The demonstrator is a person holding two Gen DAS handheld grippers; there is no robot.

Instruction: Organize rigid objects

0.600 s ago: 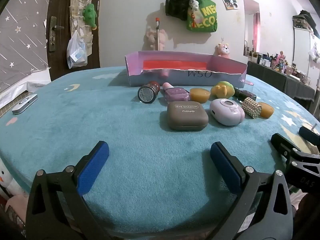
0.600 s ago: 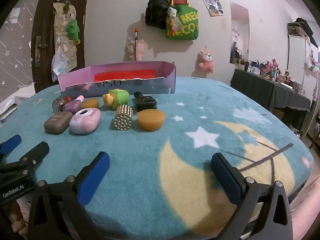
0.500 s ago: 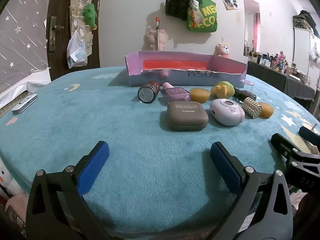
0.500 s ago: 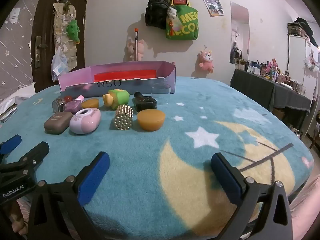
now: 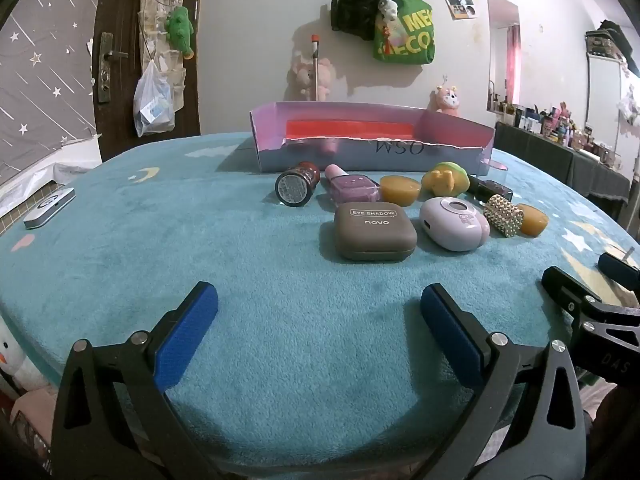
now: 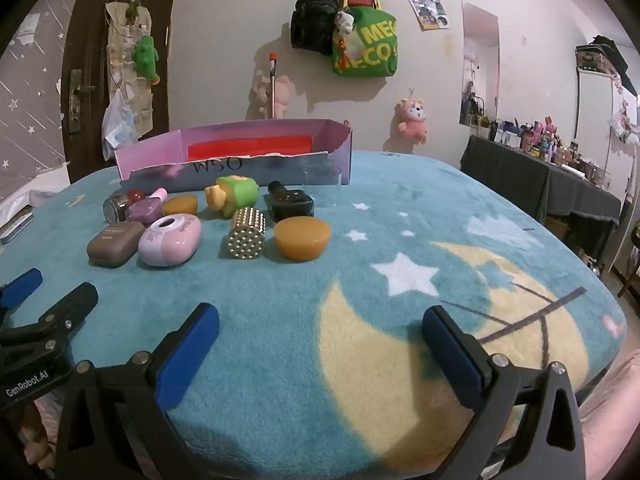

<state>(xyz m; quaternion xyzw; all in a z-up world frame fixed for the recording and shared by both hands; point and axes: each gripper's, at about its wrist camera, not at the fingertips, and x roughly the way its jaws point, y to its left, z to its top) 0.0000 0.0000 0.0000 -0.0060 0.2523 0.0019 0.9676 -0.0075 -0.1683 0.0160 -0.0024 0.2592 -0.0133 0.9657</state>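
**Both grippers wide open above the blanket**

Left wrist view: the left gripper [image 5: 319, 316] is held fully spread, nothing between its blue pads; the brown rounded eyeshadow case [image 5: 375, 231] lies well ahead on the teal plush blanket [image 5: 160, 240].

Right wrist view: the right gripper [image 6: 320, 340] is likewise spread and empty; the gold studded cylinder [image 6: 246, 233] lies ahead, before the long purple cardboard tray [image 6: 152, 152].

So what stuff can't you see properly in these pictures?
- Inside of the cardboard box: both views, its front wall hides the floor.
- Small print on the round jar base: left wrist view, too small to read.
- Black bottle: left wrist view, partly behind the studded gold cylinder and green-yellow toy.
- Right gripper: left wrist view, cut off by the edge.
- Shelf items at far right: both views, too small.
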